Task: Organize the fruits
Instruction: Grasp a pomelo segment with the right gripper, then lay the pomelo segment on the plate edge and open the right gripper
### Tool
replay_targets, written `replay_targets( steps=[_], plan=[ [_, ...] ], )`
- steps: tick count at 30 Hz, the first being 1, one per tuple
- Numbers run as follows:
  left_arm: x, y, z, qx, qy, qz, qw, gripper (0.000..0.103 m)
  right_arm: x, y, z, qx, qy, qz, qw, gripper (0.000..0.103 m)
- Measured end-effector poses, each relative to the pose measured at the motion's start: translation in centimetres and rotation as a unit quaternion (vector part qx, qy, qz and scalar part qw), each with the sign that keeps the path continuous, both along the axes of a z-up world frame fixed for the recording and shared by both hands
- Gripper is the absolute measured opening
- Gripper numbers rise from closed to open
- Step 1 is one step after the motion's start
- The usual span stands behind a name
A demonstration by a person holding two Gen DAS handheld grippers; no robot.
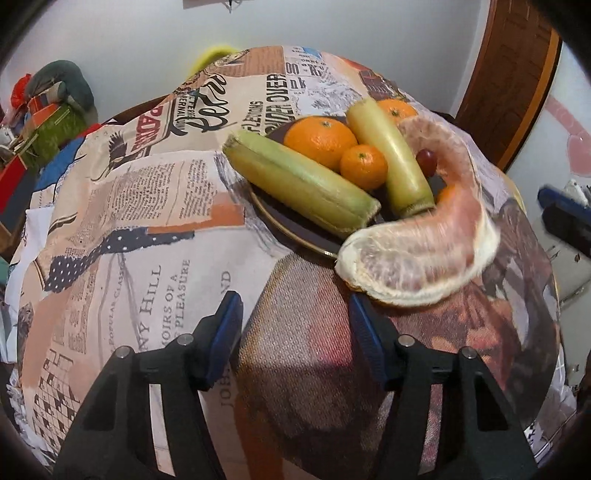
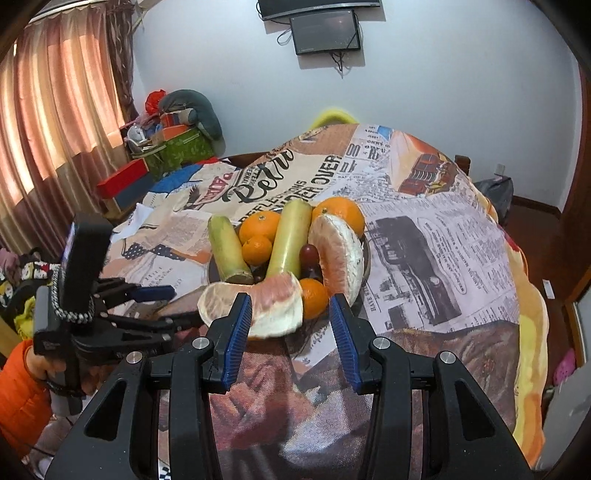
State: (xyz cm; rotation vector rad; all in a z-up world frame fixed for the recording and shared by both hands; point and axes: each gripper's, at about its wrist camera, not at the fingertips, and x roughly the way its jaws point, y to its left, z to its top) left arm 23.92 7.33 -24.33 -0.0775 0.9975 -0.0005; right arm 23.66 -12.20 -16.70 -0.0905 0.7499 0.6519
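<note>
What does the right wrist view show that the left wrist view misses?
Only the right wrist view shows the curtain, the wall screen, a second pomelo segment standing in the plate, and the whole left gripper with the hand holding it. Only the left wrist view shows the wooden door frame and the left gripper's open fingers over bare tablecloth. Both show the plate with oranges, two green stalks and the near pomelo segment at its rim.
</note>
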Motion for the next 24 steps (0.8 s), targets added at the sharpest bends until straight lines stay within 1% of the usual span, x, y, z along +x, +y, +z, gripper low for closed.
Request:
replay_targets(
  steps=[4, 7, 9, 14, 15, 16, 18, 24],
  plan=[
    [0.6, 0.0, 0.8, -0.017, -0.011, 0.007, 0.9998, 0.057, 0.0, 0.4, -1.3, -0.005, 0.024, 0.008, 1.0, 0.04],
    [0.9, -0.6, 0.8, -0.01, -0.013, 0.006, 0.9998, 0.057, -0.3, 1.1, -2.9, -0.015, 0.052, 0.028, 0.998, 0.04],
    [0.9, -0.7, 0.7, -0.007, -0.013, 0.007, 0.9999, 0.057, -0.4, 1.3, -3.9, -0.026, 0.062, 0.028, 0.997, 0.04],
    [0.5, -0.6, 0.4, -0.022, -0.009, 0.001, 0.9997, 0.057, 0.1, 1.1, -5.6, -0.031, 0.096, 0.033, 0.994, 0.04],
    [0.4, -0.7, 0.4, -0.022, -0.009, 0.0, 0.9997, 0.057, 0.2, 1.0, -5.6, -0.027, 0.096, 0.034, 0.994, 0.04],
    [0.4, -0.9, 0.4, -0.018, -0.01, -0.001, 0.9998, 0.056, 0.2, 1.0, -5.5, -0.025, 0.095, 0.036, 0.994, 0.043],
    [0.4, -1.1, 0.6, -0.015, -0.014, -0.002, 0.9998, 0.052, 0.4, 1.2, -5.5, -0.021, 0.097, 0.039, 0.994, 0.043],
    [0.8, -0.6, 2.3, -0.018, -0.039, 0.011, 0.999, 0.052, 0.7, 2.0, -5.6, -0.012, 0.095, 0.037, 0.995, 0.043]
  ],
)
